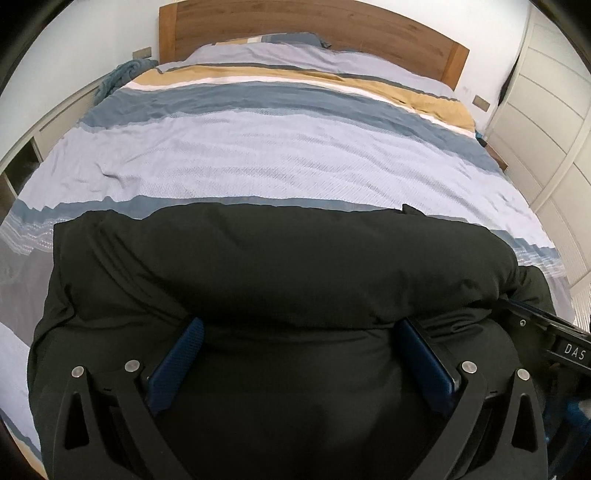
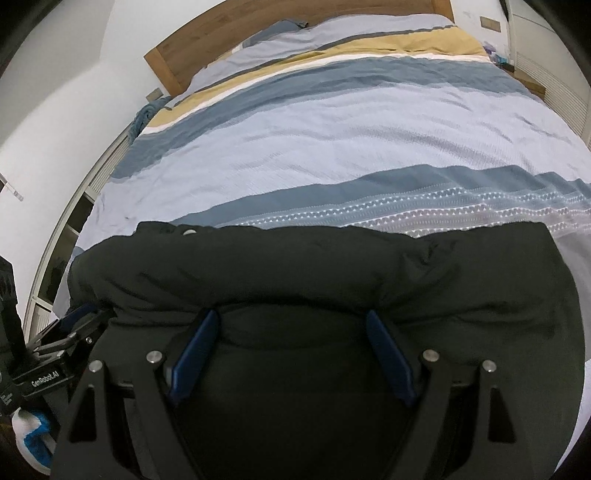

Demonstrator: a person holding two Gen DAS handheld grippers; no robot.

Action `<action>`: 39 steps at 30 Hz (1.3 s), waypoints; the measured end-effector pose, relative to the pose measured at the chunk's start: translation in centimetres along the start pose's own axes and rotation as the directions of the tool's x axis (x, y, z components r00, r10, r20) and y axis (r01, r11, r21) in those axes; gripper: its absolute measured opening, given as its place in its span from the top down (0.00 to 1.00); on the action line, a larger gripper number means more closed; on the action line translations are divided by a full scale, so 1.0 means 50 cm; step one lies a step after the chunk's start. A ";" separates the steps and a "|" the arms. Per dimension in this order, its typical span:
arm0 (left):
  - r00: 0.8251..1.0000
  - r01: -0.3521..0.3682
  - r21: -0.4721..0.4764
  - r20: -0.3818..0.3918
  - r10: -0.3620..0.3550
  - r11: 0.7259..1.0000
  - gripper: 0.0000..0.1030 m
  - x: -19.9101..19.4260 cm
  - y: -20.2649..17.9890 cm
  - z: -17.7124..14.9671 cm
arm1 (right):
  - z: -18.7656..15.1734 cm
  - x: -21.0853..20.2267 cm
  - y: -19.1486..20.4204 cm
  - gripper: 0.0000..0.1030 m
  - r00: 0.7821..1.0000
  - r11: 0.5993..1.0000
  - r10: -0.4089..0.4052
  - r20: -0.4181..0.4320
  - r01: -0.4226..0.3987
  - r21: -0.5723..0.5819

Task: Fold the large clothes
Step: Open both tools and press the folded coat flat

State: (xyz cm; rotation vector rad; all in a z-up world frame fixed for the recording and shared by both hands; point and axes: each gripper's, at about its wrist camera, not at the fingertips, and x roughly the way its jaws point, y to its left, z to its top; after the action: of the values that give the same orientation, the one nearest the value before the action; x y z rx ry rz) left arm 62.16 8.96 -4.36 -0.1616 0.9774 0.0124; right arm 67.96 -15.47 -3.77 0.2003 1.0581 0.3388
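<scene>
A large black padded jacket point(image 1: 280, 266) lies folded on the near end of the bed; it also fills the lower half of the right wrist view point(image 2: 314, 273). My left gripper point(image 1: 299, 328) is open, its blue pads wide apart on either side of the thick folded edge. My right gripper point(image 2: 291, 317) is open too, its pads spread at the same folded edge. The two grippers are side by side: the right one shows at the right edge of the left wrist view point(image 1: 546, 332), the left one at the left edge of the right wrist view point(image 2: 74, 332).
The bed has a striped cover point(image 1: 258, 147) in lilac, blue, white and mustard, with a wooden headboard point(image 1: 314, 26). White wardrobe doors point(image 1: 546, 110) stand to the right. A blue knitted throw point(image 1: 118, 74) hangs at the bed's far left corner.
</scene>
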 end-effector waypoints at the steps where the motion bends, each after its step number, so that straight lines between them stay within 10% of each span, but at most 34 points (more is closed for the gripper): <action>1: 1.000 -0.002 0.001 0.000 0.002 1.000 0.01 0.002 -0.001 -0.001 | -0.001 0.002 -0.003 0.20 1.000 1.000 0.001 0.000 -0.001 0.003; 17: 0.999 -0.032 -0.001 -0.043 0.032 0.999 0.01 0.008 0.038 -0.006 | -0.009 -0.013 -0.066 0.20 0.997 0.997 -0.069 -0.018 0.069 0.046; 27: 0.965 -0.253 -0.106 -0.104 0.242 0.962 0.01 -0.048 0.213 -0.008 | -0.016 -0.090 -0.220 0.20 0.965 0.952 -0.248 -0.082 0.259 0.164; 39: 0.985 -0.172 -0.099 -0.028 0.170 0.980 0.01 -0.156 0.189 -0.133 | -0.111 -0.175 -0.021 0.20 0.996 0.996 -0.093 -0.017 0.093 -0.004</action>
State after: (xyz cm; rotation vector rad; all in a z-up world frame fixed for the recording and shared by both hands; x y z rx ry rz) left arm 51.54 17.86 -2.79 -0.1703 1.0088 0.2184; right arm 59.37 -19.66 0.40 0.1451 1.0796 0.2587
